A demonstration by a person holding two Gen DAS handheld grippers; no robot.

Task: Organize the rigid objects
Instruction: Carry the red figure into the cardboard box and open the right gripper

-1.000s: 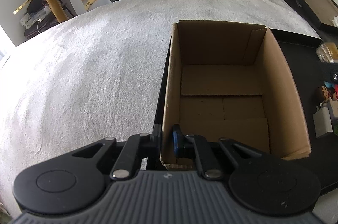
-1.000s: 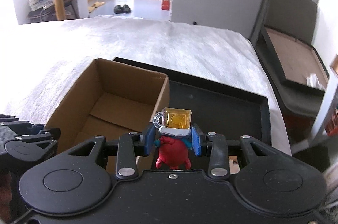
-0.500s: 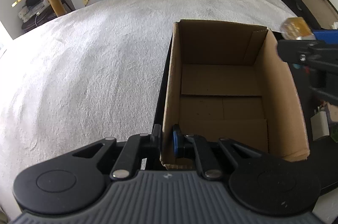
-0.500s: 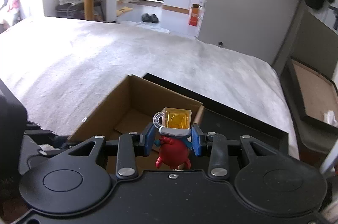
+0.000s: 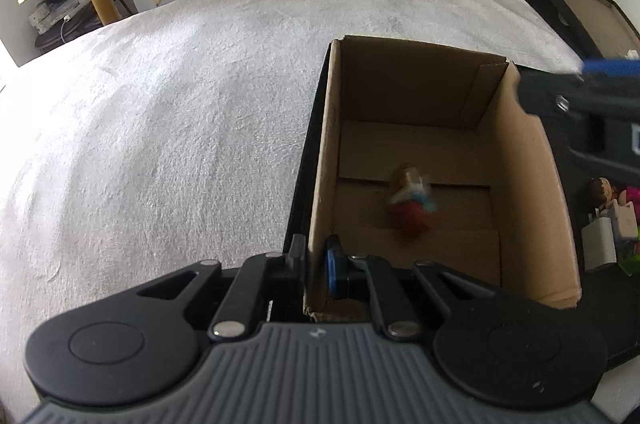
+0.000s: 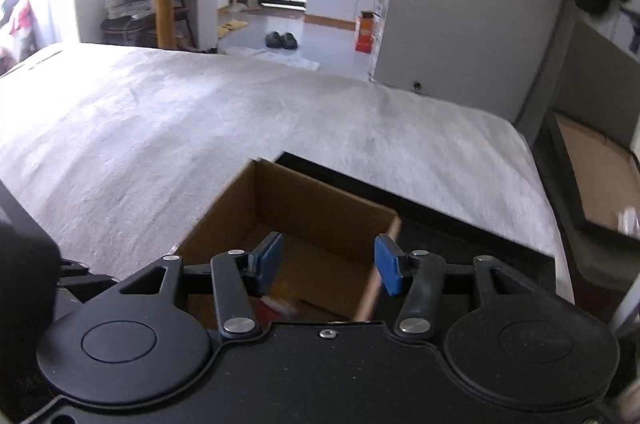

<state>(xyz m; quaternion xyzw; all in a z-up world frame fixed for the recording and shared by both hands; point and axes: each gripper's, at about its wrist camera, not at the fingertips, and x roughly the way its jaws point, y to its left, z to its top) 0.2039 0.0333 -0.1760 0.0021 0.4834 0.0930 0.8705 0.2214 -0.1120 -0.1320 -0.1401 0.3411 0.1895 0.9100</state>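
A brown cardboard box [image 5: 524, 159] stands open on a black tray, and it also shows in the right wrist view [image 6: 240, 199]. My left gripper [image 5: 316, 264] is shut on the box's near left wall. A small red toy with a yellow cube head [image 5: 410, 199] is blurred inside the box; a sliver of it shows in the right wrist view [image 6: 276, 308]. My right gripper [image 6: 328, 264] is open and empty above the box, and it appears at the right edge of the left wrist view [image 5: 580, 103].
The box and black tray [image 6: 460, 228] lie on a bed with a white blanket [image 5: 180, 103]. Several small toys and a white charger [image 5: 600, 240] lie on the tray right of the box. A flat framed board [image 6: 596, 179] leans beside the bed.
My right gripper opened above the box and let go of the red toy, which dropped into the box. My left gripper kept its hold on the box wall.
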